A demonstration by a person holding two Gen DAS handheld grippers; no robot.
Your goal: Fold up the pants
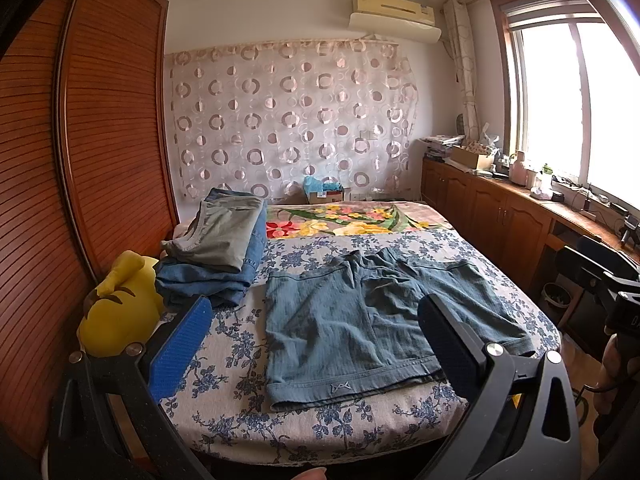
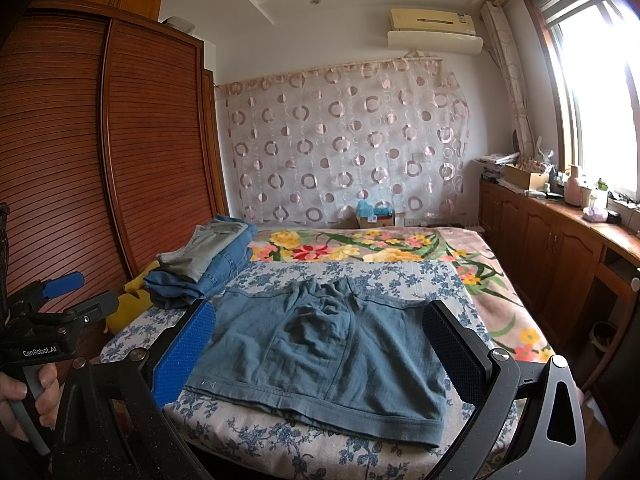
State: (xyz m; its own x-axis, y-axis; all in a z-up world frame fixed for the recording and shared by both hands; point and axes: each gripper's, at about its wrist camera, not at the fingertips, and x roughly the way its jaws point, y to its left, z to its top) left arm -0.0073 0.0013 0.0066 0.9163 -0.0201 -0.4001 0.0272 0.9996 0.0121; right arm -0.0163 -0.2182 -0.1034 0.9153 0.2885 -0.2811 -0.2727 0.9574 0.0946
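Hand-held gripper (image 2: 60, 316), "GenRobot.AI" label, pants (image 2: 320, 356)

Left tool (image 1: 316, 344): fingers spread wide, nothing between them, held level, gripped by a hand (image 2: 28, 396). Right tool (image 2: 320, 354): fingers spread wide, nothing held, level.

One shorts (image 2: 320, 356), perhaps three stacked garments (image 1: 218, 248).

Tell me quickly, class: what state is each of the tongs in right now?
Left tongs: open, holding nothing, above the shorts.
Right tongs: open, holding nothing.
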